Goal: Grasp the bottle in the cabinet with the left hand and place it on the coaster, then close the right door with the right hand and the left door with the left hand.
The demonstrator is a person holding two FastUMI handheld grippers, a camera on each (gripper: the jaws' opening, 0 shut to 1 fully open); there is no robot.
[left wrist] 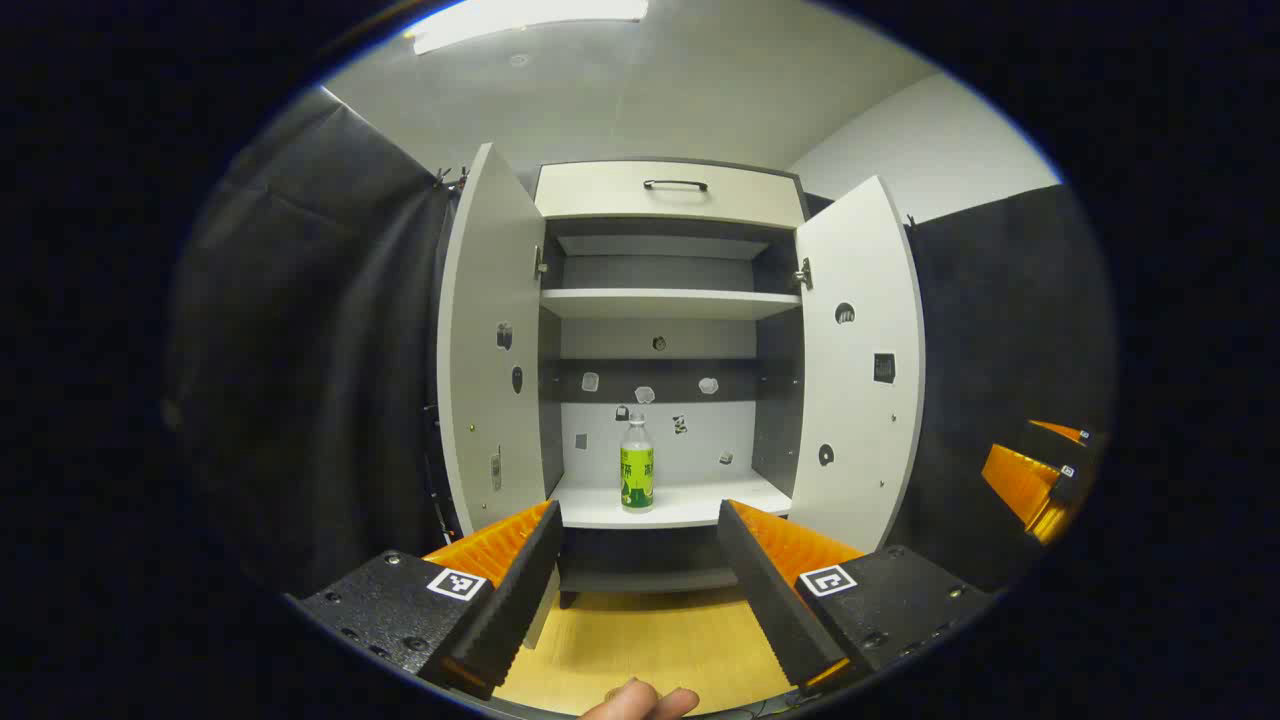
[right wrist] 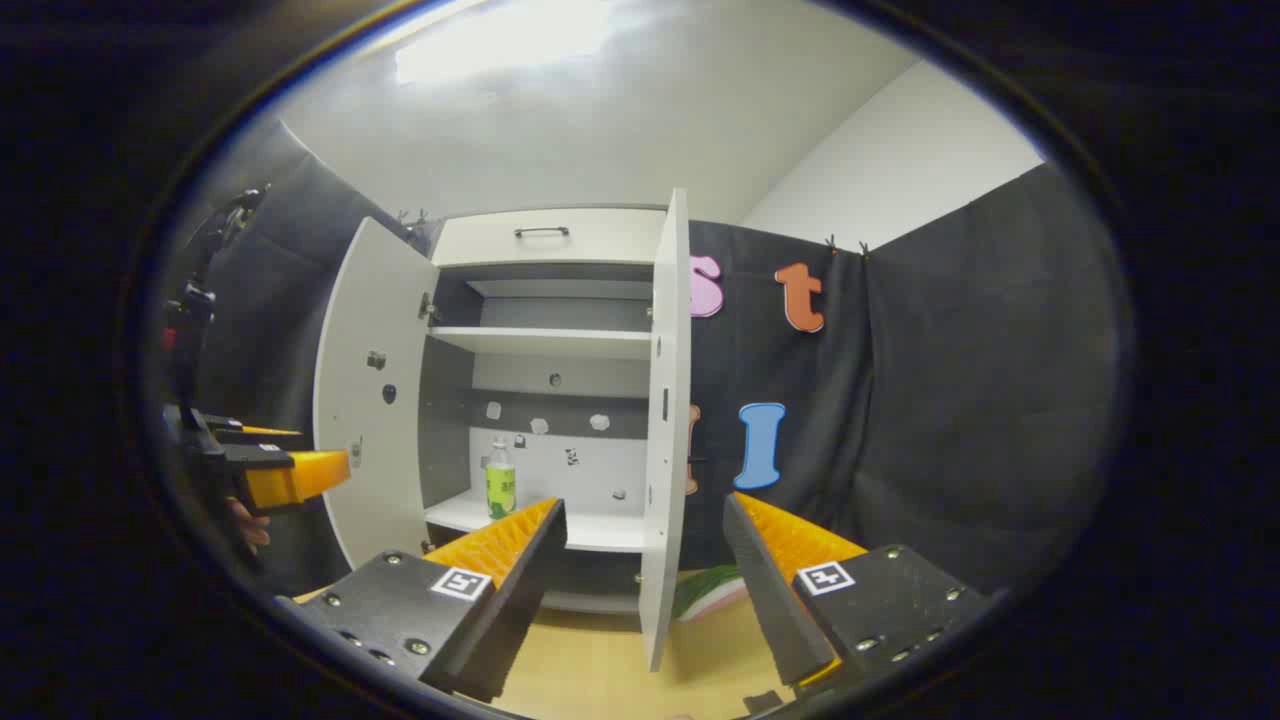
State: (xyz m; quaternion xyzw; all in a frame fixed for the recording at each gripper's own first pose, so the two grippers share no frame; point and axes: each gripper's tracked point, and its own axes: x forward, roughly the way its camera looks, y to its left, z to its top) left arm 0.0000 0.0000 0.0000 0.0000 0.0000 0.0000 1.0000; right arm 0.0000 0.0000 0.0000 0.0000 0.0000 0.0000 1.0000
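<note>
Bottle (left wrist: 637, 465): clear, green label, upright, long axis vertical, cap up; stands on the bottom shelf (left wrist: 690, 505) of the cabinet (left wrist: 670, 195), near the front edge. Left door (left wrist: 490, 340) and right door (left wrist: 860, 360): both swung open. Left tongs (left wrist: 640, 570): released, spread wide, short of the bottle. Right tongs (right wrist: 645, 575): released, straddling the right door's edge without touching. Worktop (left wrist: 640, 640): yellow wood.

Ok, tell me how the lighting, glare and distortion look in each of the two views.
Left gripper view: the ceiling light glares at the top, the bottle is sharp and evenly lit, and fisheye bends the open cabinet doors outward. Right gripper view: the ceiling glare is broader and washed out, the bottle is smaller but clear, and the left hand-held gripper sits dim near the edge.
</note>
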